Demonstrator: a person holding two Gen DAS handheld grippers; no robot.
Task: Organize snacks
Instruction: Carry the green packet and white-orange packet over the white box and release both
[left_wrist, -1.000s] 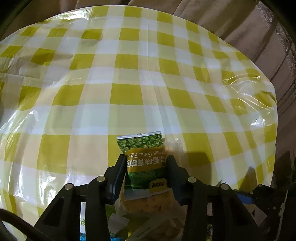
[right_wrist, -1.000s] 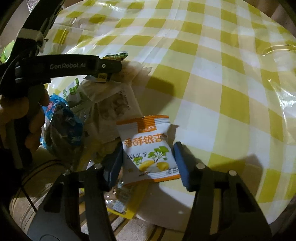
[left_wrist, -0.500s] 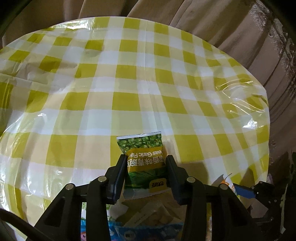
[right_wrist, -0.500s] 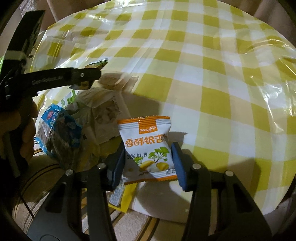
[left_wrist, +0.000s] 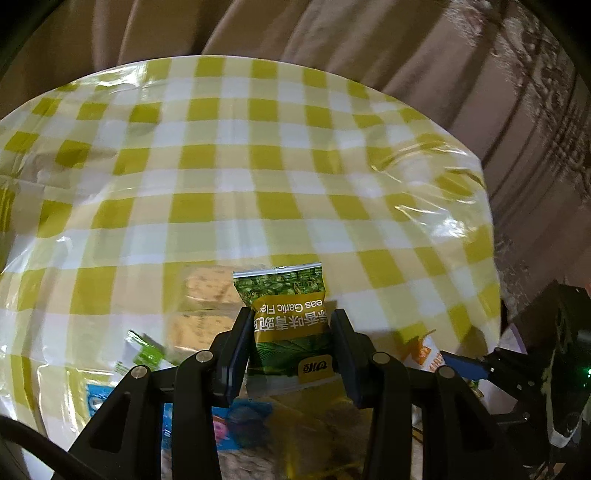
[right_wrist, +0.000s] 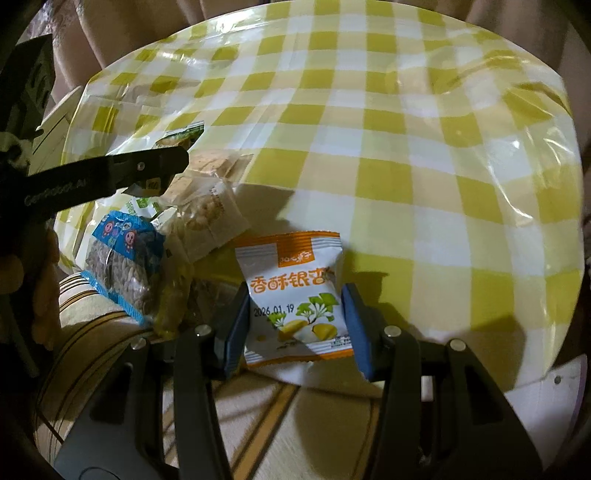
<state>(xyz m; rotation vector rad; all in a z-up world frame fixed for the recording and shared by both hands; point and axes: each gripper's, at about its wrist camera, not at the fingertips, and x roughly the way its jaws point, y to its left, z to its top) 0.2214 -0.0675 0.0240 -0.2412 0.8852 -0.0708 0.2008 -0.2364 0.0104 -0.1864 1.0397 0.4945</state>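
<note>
The left gripper (left_wrist: 291, 338) has its jaws clamped on the sides of a green pea packet (left_wrist: 286, 317), held above the near edge of a round table (left_wrist: 229, 177) covered in a yellow checked cloth. The right gripper (right_wrist: 295, 325) has its jaws clamped on a white and orange snack packet (right_wrist: 295, 295) over the same edge. Left of the right jaws lies a loose pile: a blue-edged clear bag of seeds (right_wrist: 122, 266) and clear packets of biscuits (right_wrist: 207, 214), partly hidden by the left gripper's arm, their print too blurred to read.
</note>
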